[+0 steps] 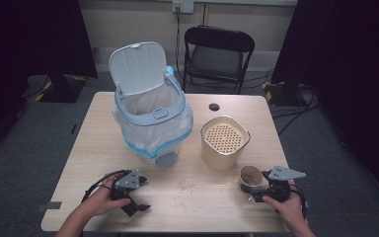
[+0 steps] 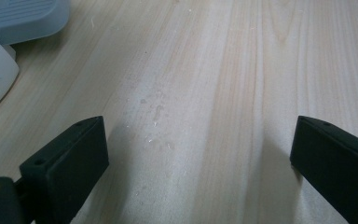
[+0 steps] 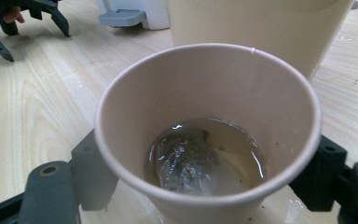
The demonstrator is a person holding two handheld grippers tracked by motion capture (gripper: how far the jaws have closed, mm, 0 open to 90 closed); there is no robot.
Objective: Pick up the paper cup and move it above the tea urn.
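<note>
A brown paper cup [image 1: 250, 175] [image 3: 205, 102] stands near the table's front right edge, holding a little pale liquid and a soaked tea bag [image 3: 184, 161]. My right gripper [image 1: 251, 182] [image 3: 207, 175] has its two black jaws against opposite sides of the cup, low on its wall. Just behind the cup is a beige container [image 1: 224, 143] [image 3: 261, 28] with a perforated strainer top. My left gripper [image 1: 145, 193] [image 2: 198, 140] rests at the front left with its jaws wide open over bare wood, nothing between them.
A pale blue bin [image 1: 150, 118] lined with a clear bag stands at the table's back left, lid up. Crumbs and small wet spots [image 1: 197, 187] [image 2: 156, 114] lie on the wooden table [image 1: 103, 148]. A black folding chair [image 1: 217, 54] stands beyond the far edge.
</note>
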